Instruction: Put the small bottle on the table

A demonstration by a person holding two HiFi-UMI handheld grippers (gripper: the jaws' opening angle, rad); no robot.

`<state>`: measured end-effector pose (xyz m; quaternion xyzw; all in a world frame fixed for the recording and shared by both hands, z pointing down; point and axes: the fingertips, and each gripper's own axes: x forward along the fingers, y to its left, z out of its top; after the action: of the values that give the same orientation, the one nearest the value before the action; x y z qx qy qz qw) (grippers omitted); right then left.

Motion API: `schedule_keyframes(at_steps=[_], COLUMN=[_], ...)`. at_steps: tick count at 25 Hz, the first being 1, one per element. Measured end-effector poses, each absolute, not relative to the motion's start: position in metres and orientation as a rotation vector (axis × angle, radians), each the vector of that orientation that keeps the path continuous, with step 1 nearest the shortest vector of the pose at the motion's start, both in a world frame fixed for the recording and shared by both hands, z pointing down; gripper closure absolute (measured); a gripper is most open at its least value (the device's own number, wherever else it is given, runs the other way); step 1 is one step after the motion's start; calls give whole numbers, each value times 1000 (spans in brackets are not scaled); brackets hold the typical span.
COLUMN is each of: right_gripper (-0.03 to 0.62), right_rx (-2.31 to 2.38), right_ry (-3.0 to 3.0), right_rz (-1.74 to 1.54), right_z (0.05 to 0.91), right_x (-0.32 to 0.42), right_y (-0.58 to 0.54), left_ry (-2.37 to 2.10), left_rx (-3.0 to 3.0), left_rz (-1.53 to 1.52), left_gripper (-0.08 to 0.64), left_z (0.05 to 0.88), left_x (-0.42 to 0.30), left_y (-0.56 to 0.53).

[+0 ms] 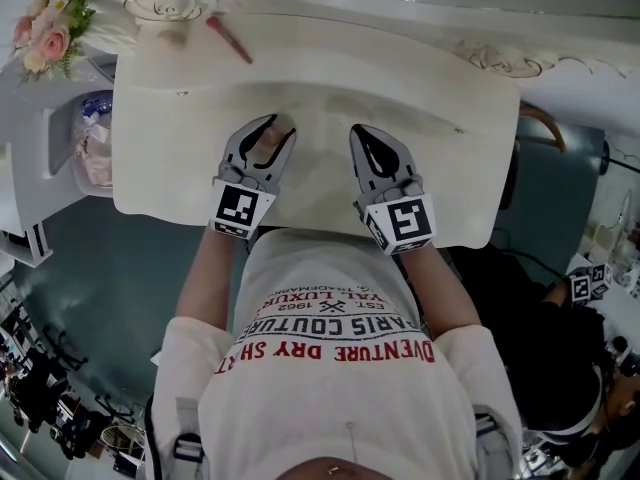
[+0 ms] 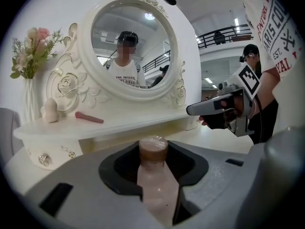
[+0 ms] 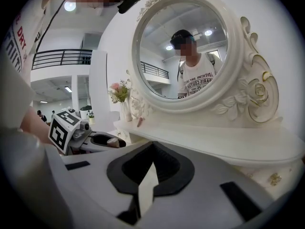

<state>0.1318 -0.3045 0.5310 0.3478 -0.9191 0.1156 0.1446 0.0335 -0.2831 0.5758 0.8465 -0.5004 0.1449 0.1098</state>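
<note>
The small bottle (image 2: 153, 175), pale pink with a brownish cap, stands upright between the jaws of my left gripper (image 2: 155, 151), which is shut on it. In the head view the small bottle (image 1: 268, 140) and the left gripper (image 1: 272, 128) are over the middle of the white dressing table (image 1: 320, 98); I cannot tell whether the bottle's base touches the top. My right gripper (image 1: 364, 136) is beside it to the right, over the same tabletop. In its own view the right gripper (image 3: 152, 147) has its tips together and nothing between them.
A raised shelf under the round mirror (image 2: 128, 46) carries a pink stick (image 1: 229, 38), a beige sponge (image 2: 50, 110) and a vase of flowers (image 1: 45, 23). A white side unit (image 1: 60, 138) stands to the left. The table's front edge (image 1: 300, 226) is at my body.
</note>
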Motion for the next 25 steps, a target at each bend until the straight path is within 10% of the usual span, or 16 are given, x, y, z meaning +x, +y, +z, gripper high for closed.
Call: schedule_keyframes(at_steps=[12,25], right_gripper=[594,594], right_rx=[1075,1207], right_ry=[-2666,-2699], right_rz=[278,169], right_z=[482,412], right_x=[129,121], right_y=[-288,-255], left_ry=[-1583,-1542], left_rx=[2528,2641], left_rz=[286,286], left_gripper=[346,552], left_z=[484,404], left_x=[20,0], left_y=[-278,-238])
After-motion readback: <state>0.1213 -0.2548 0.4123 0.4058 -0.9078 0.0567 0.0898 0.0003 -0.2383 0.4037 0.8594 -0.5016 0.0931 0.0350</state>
